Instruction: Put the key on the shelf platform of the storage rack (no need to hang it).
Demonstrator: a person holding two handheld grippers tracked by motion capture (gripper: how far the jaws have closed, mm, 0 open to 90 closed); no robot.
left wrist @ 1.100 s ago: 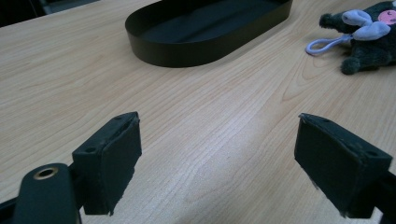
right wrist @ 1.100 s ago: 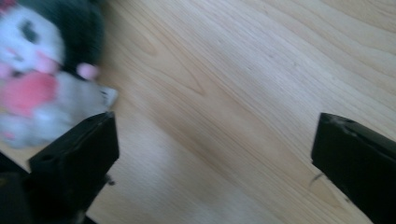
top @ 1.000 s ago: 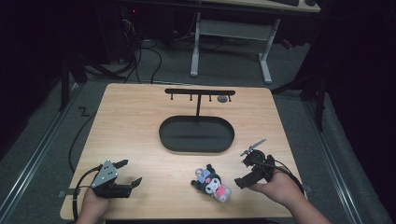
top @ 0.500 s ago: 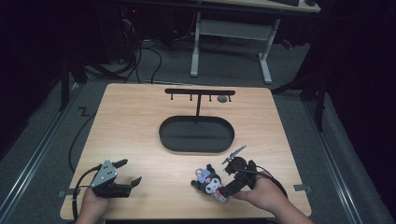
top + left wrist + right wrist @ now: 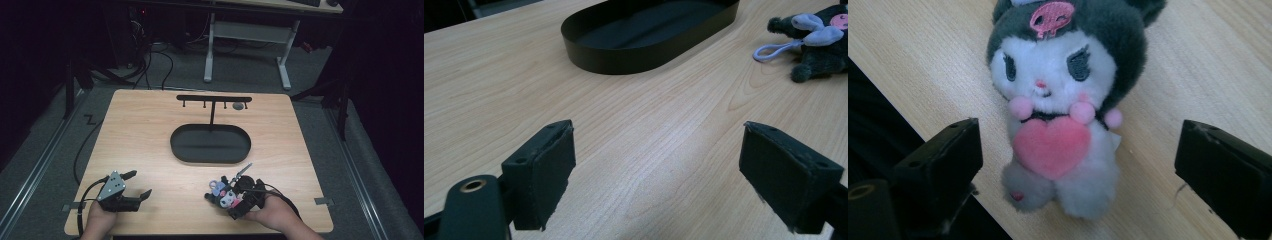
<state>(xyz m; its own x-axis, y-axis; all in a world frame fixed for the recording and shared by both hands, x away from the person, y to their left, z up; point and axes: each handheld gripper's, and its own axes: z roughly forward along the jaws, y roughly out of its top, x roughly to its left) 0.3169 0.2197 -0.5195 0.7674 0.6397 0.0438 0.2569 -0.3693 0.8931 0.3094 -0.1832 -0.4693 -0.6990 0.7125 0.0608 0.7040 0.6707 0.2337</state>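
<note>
Plush toy [image 5: 1060, 120] lies near the table's front edge, toward its right corner, with a dark hood, a pink skull on the forehead, a white face and a pink heart on the chest. We have our right gripper [image 5: 239, 196] around it: the jaws stand wide apart, one on each side of the toy, neither touching it. A lilac loop [image 5: 774, 48] trails from the toy's head onto the wood. Our left gripper [image 5: 131, 186] rests near the front left corner, jaws spread with bare table [image 5: 150, 130] between them. Toward the middle of the table sits a black oval tray [image 5: 210, 143], and a black rack [image 5: 214, 99] with hooks rises at its far side.
</note>
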